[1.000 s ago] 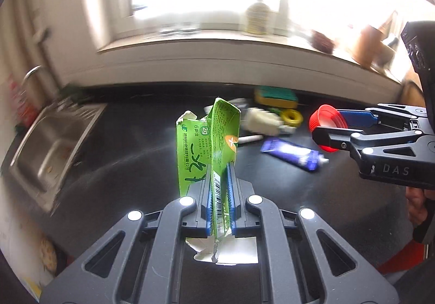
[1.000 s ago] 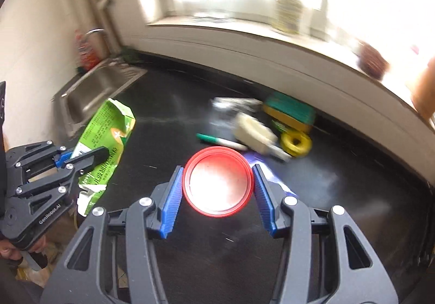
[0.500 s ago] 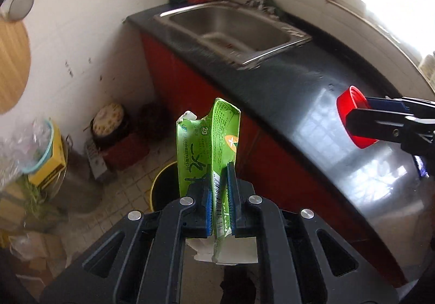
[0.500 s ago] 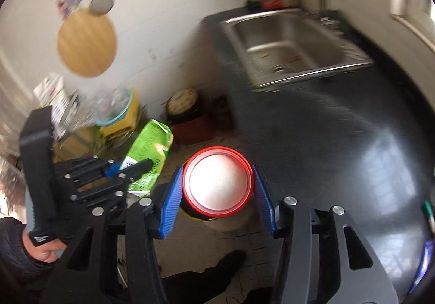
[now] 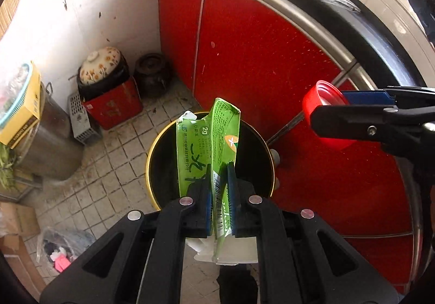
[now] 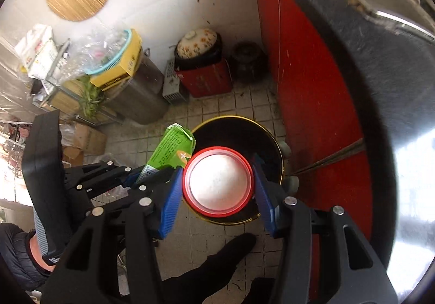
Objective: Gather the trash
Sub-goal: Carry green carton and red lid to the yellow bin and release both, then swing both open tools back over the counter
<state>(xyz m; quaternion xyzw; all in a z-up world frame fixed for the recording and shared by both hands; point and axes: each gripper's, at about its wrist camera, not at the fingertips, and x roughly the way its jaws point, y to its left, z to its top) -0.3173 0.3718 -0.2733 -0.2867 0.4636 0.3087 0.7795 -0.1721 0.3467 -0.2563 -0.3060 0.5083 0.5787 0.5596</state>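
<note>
My left gripper (image 5: 219,168) is shut on a crumpled green carton (image 5: 208,141), which stands up between the blue pads right above a black bin with a yellow rim (image 5: 156,141) on the tiled floor. My right gripper (image 6: 217,184) is shut on a round red lid (image 6: 218,181), clamped by its edges and hanging over the same bin (image 6: 239,127). In the left wrist view the red lid (image 5: 315,103) and the right gripper (image 5: 326,113) sit to the right of the carton. In the right wrist view the green carton (image 6: 172,149) and left gripper (image 6: 146,171) lie to the left of the lid.
Red cabinet doors (image 5: 258,59) stand close behind the bin, under the black counter edge (image 5: 380,40). A floral-lidded pot on a red box (image 5: 106,86), a dark jar (image 5: 152,73) and a metal drum (image 5: 46,141) crowd the corner. A person's dark shoe (image 6: 217,263) is near the bin.
Both grippers swung from the counter and sink down towards the floor. They now point steeply down over the bin, still holding the carton and the lid.
</note>
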